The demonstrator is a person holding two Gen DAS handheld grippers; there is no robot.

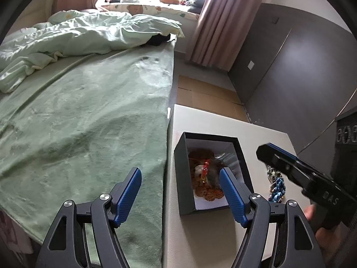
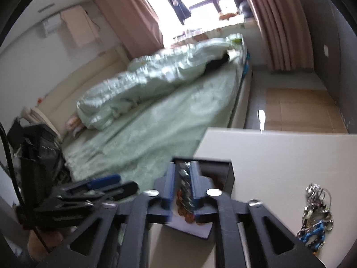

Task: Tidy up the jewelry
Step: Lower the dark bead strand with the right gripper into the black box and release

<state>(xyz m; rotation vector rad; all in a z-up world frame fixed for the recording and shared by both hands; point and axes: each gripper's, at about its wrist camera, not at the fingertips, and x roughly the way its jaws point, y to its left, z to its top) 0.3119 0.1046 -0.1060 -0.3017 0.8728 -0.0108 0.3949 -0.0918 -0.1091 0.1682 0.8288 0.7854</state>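
Observation:
A black open box (image 1: 185,156) stands on the white table (image 1: 267,138) and holds orange beaded jewelry (image 1: 207,192) with a red charm and a clear wrapper. A pile of blue and silver jewelry (image 1: 276,185) lies on the table to its right; it also shows in the right wrist view (image 2: 314,214). My left gripper (image 1: 180,178) is open, over the box's left edge. My right gripper (image 2: 183,176) hangs over the box (image 2: 229,174), jaws nearly closed on a clear, shiny piece (image 2: 185,185). It also shows in the left wrist view (image 1: 265,150).
A bed with a green blanket (image 1: 89,116) lies left of the table. Cardboard sheets (image 1: 200,93) lie on the floor beyond the table. A dark cabinet wall (image 1: 290,67) stands at the right, with a black device (image 1: 347,129) beside the table.

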